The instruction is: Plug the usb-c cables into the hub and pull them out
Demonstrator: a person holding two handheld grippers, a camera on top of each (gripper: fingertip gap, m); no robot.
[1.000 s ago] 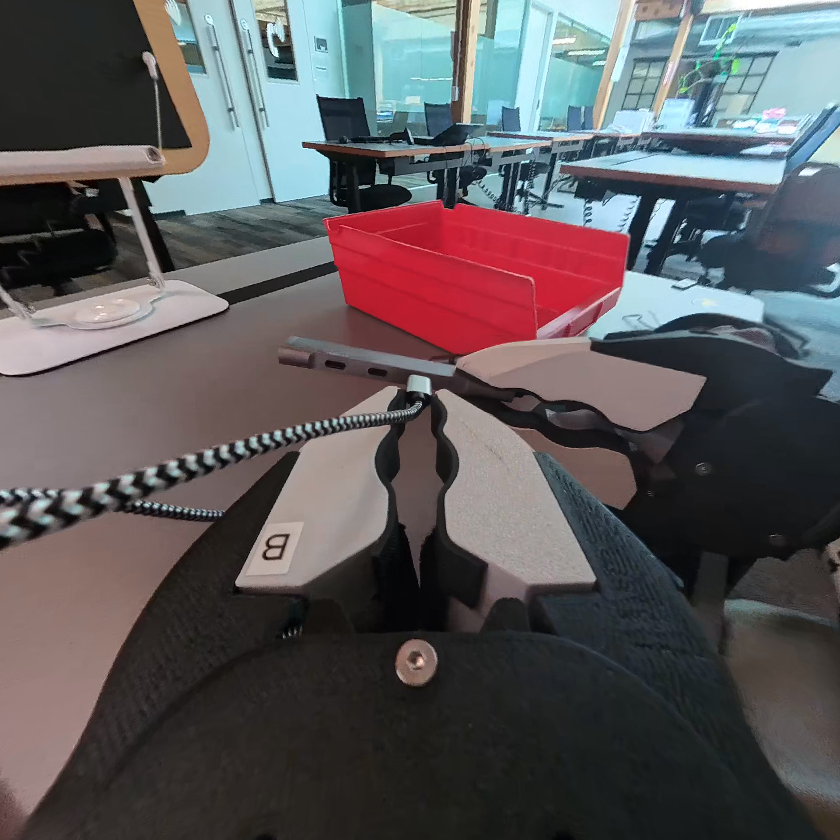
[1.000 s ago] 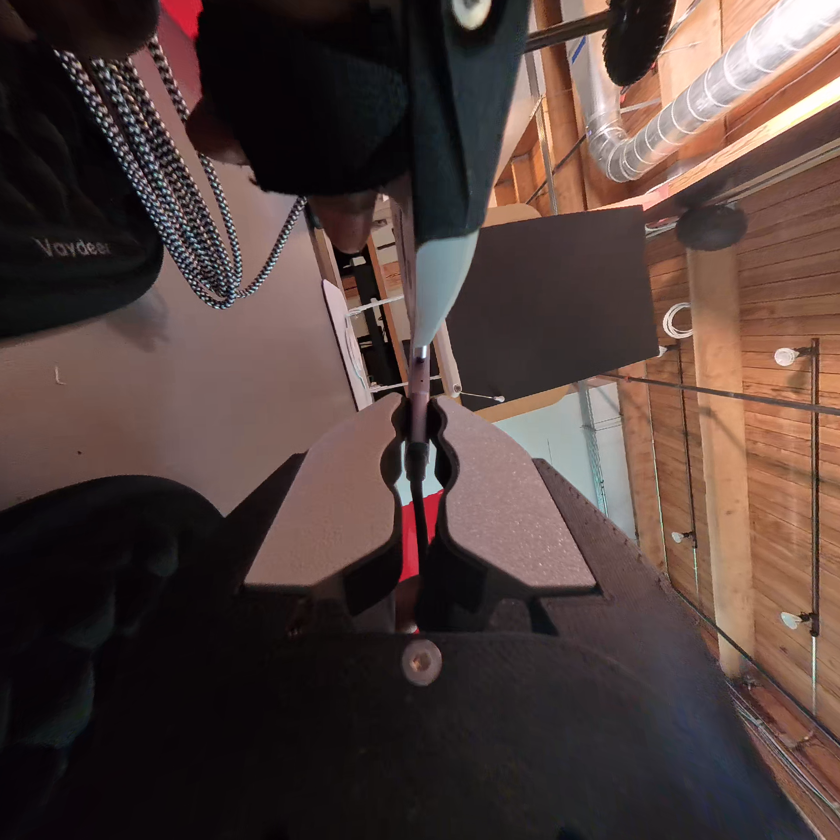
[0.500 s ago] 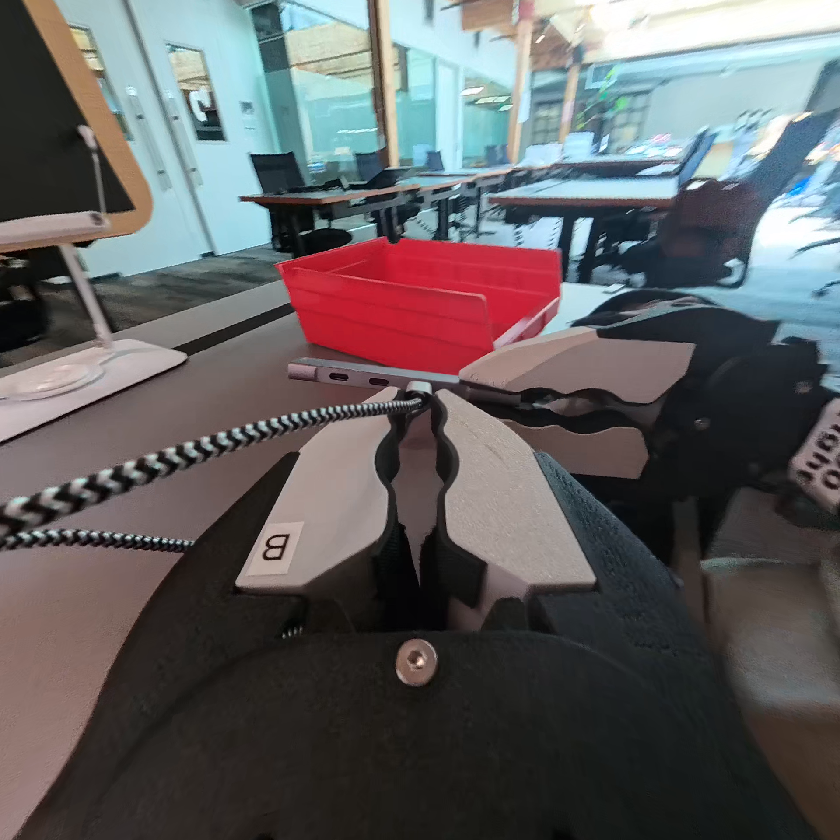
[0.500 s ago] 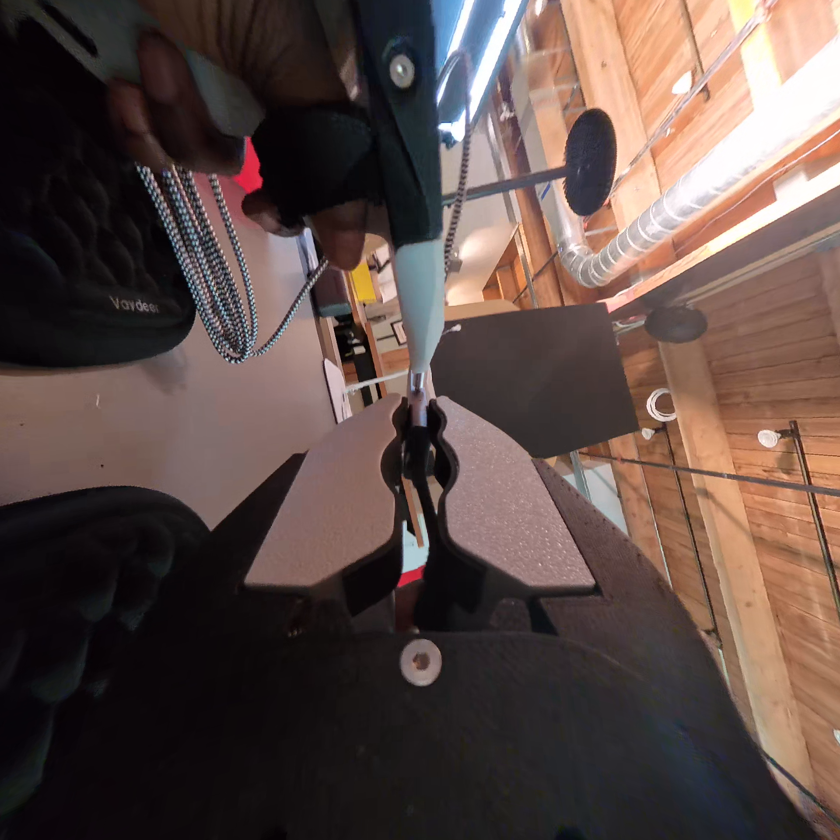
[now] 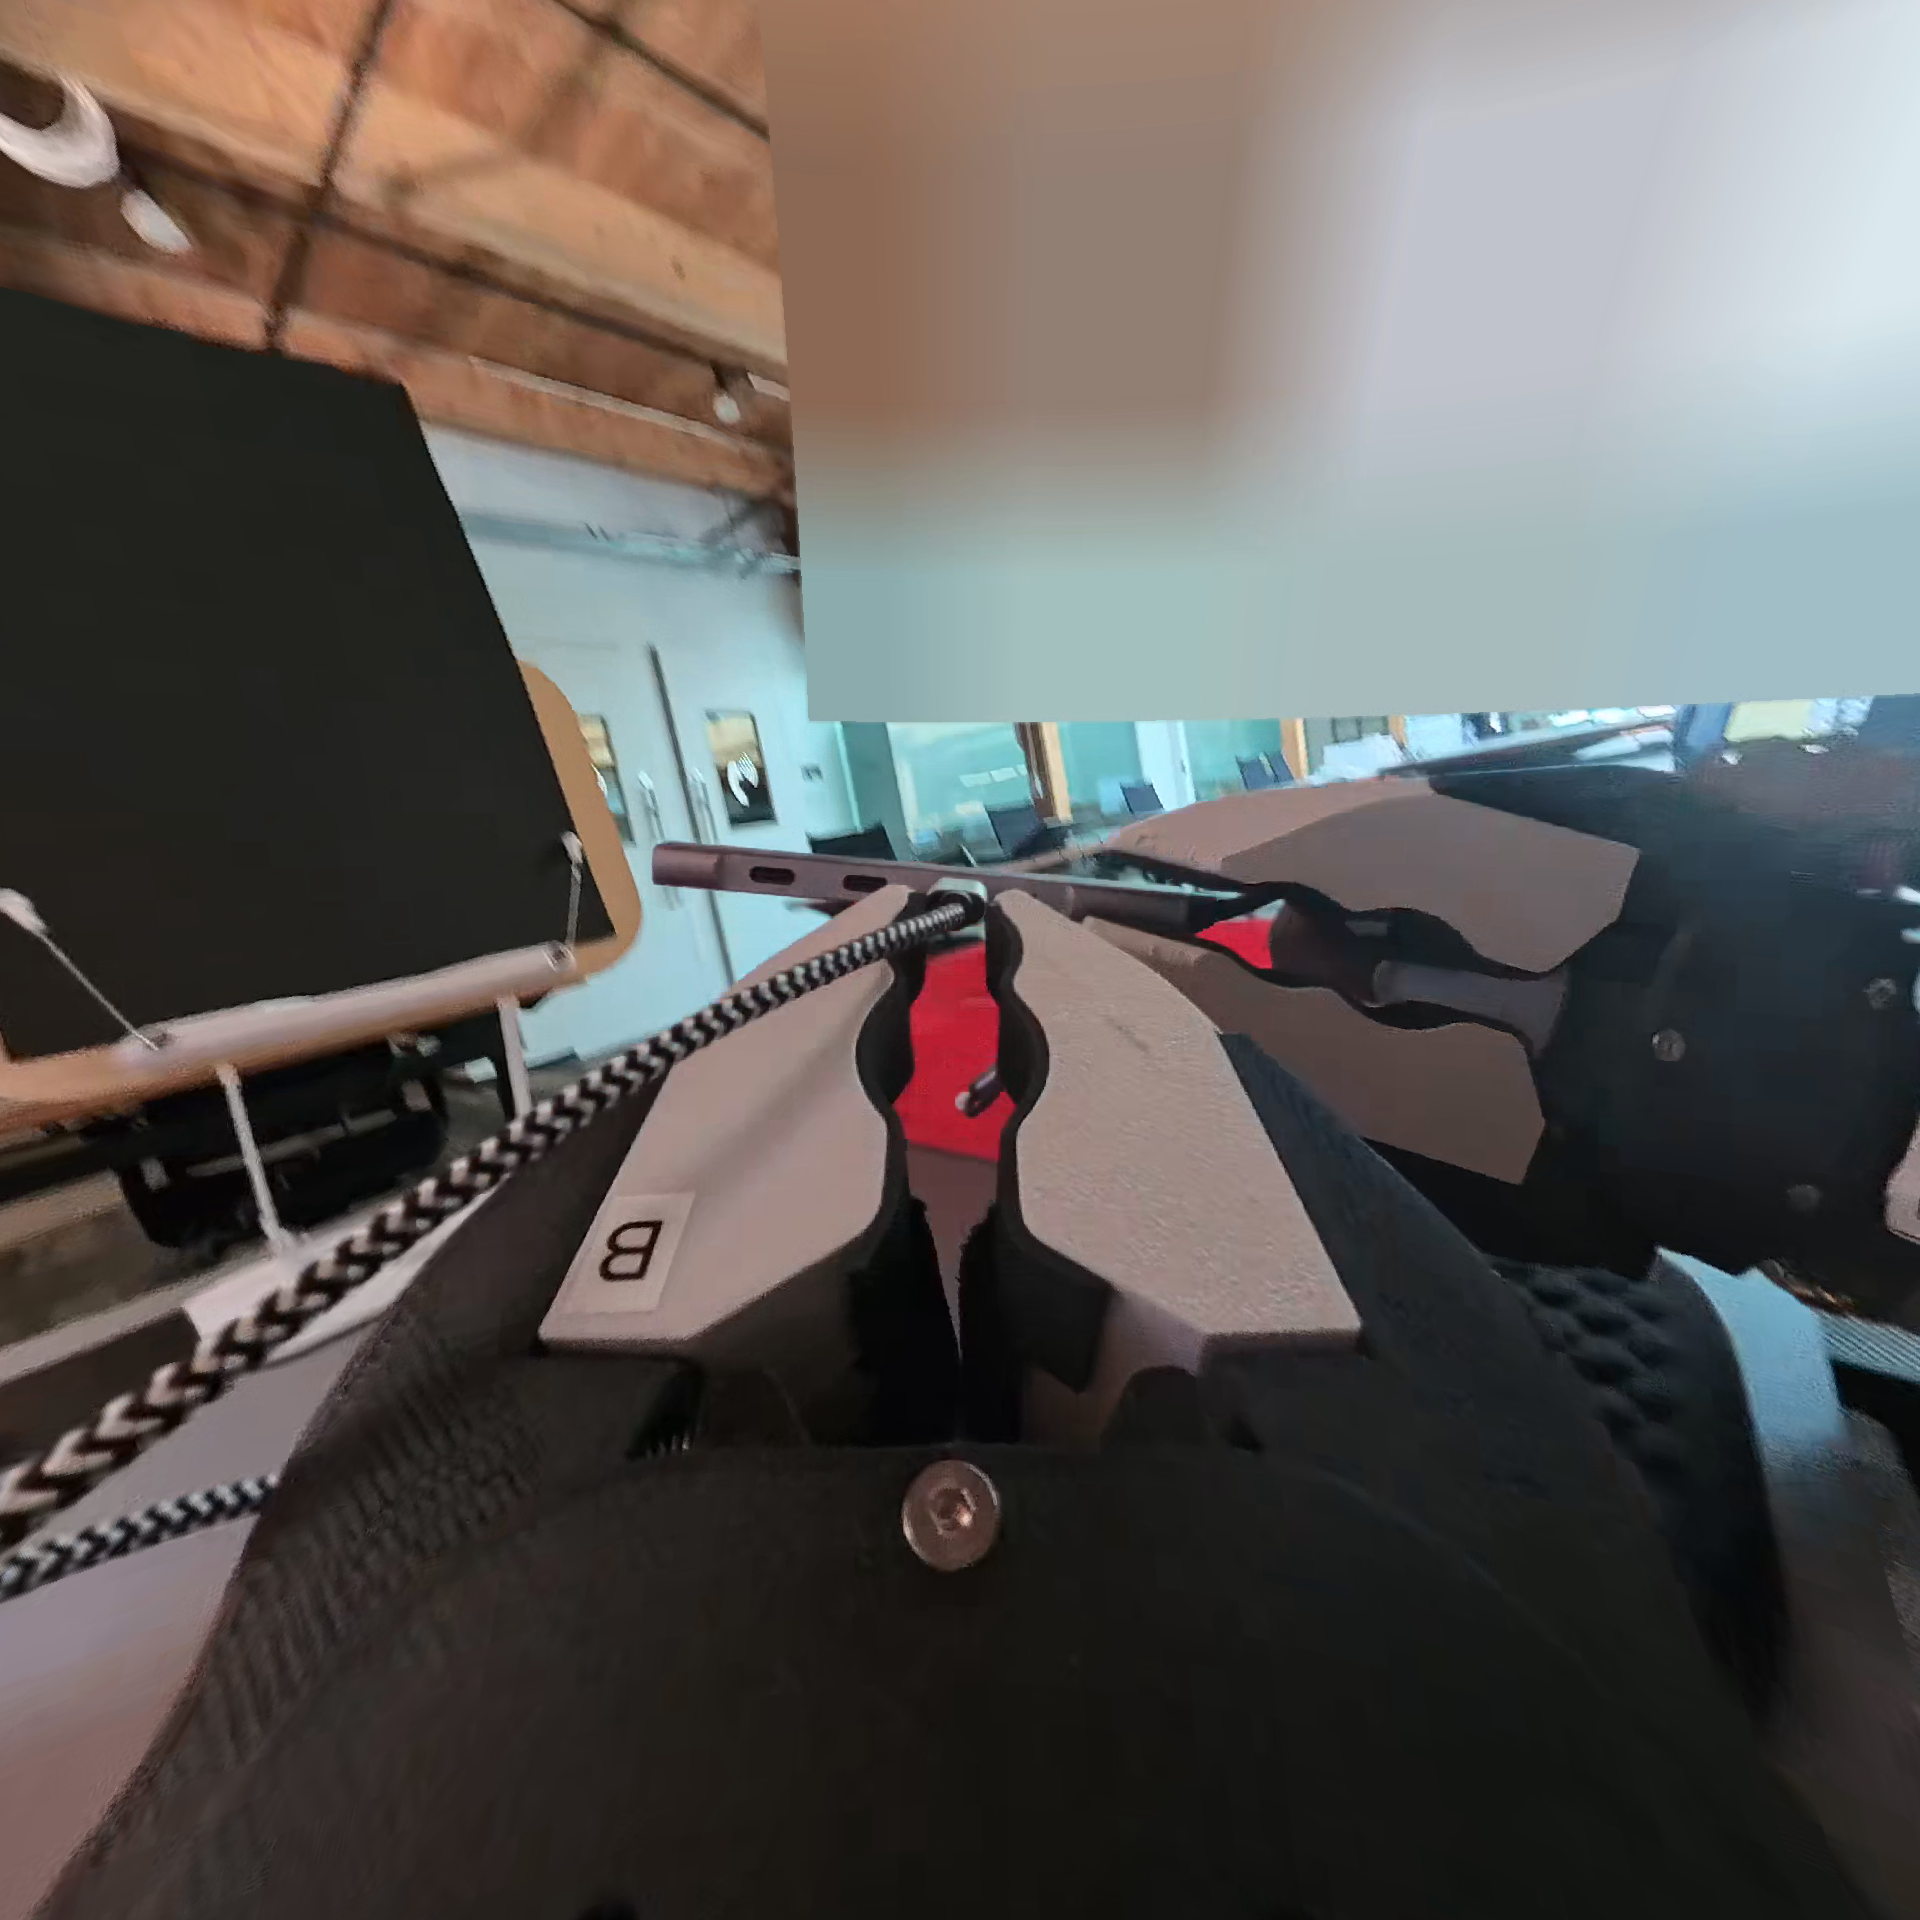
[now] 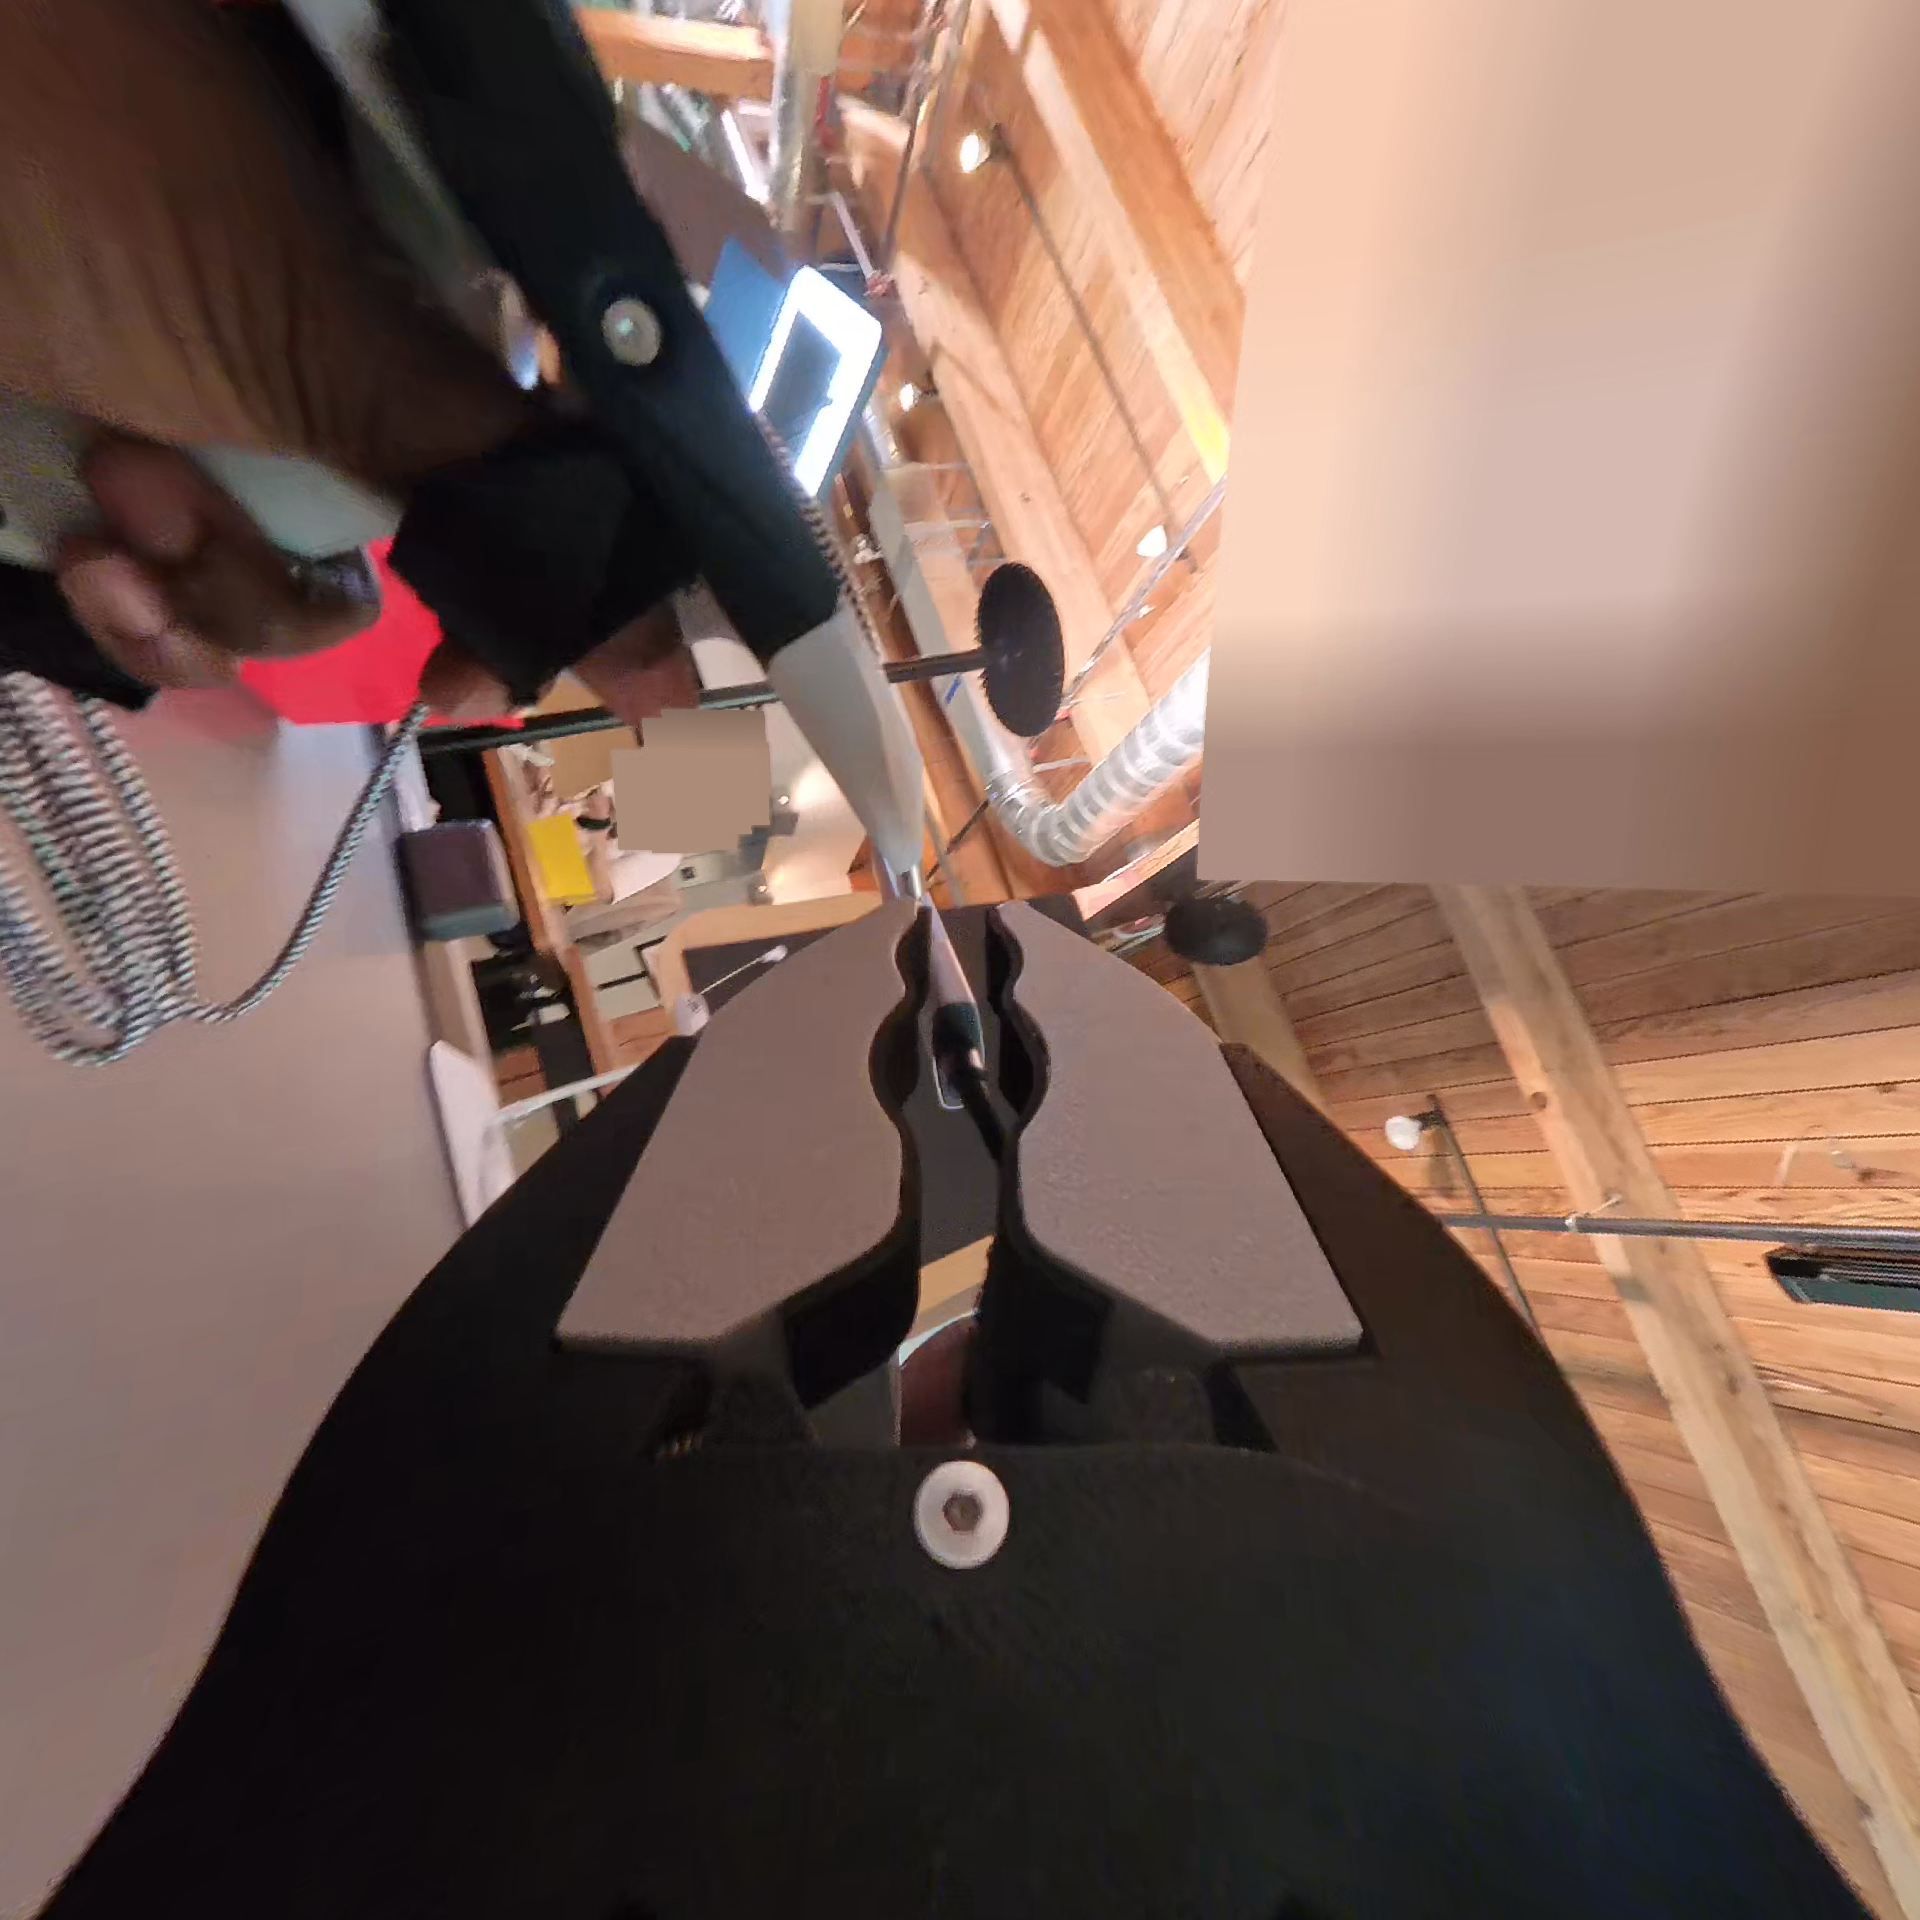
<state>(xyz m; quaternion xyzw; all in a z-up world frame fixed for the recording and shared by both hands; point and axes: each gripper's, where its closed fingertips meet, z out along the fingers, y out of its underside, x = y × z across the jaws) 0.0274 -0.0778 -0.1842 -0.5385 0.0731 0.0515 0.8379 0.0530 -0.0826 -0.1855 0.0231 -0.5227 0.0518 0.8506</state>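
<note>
A slim grey hub is held level in the air. My right gripper comes in from the right and is shut on its right end. In the right wrist view the hub shows edge-on between my right gripper's fingers. My left gripper is shut on the silver plug of a black-and-white braided cable. The plug sits at the hub's side, next to two empty ports; I cannot tell how deep it is seated. The cable trails down to the left.
A black board on a white stand is at the left. A red bin shows behind, through the gap between my left fingers. In the right wrist view a hand holds the left gripper, and cable loops lie on the brown table. Both grippers' tips are close together, under 4 cm apart.
Both grippers have risen and tilted upward together, carrying the hub and plug off the table. The views now take in wall and ceiling. Both grips are unchanged.
</note>
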